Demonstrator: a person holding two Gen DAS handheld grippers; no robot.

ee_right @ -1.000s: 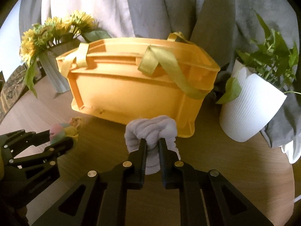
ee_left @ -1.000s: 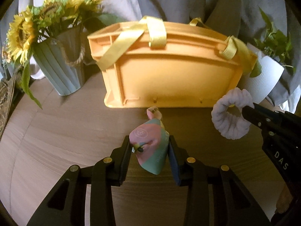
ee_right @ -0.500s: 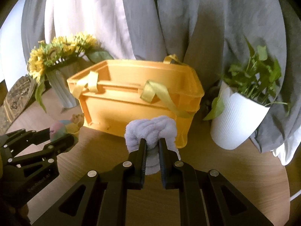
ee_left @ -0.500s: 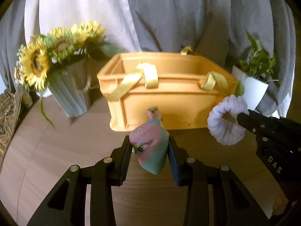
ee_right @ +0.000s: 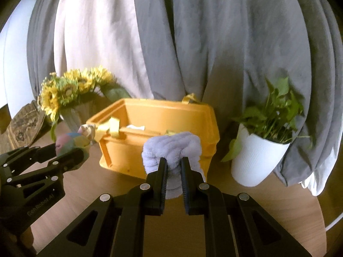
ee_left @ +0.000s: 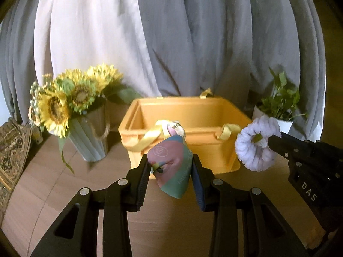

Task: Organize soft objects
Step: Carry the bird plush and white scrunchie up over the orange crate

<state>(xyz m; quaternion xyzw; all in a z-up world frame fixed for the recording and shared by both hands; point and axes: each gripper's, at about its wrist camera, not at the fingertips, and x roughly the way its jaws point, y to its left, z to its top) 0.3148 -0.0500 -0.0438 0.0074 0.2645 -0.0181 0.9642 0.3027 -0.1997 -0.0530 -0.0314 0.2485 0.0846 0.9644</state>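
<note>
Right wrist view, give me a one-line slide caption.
Right gripper holds a lilac scrunchie before the orange basket.

Pink-and-teal pouch, lavender scrunchie, orange-yellow bin.

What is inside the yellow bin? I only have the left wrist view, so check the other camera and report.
Observer: In the right wrist view, something white lies inside the yellow bin, just behind its near wall. I cannot tell what it is.
Operator: Now report the right gripper's hold on the lilac ring.
Observer: The right gripper has its jaws shut on one band of the lilac fluffy ring, and the rest of the ring bunches up above them.
</note>
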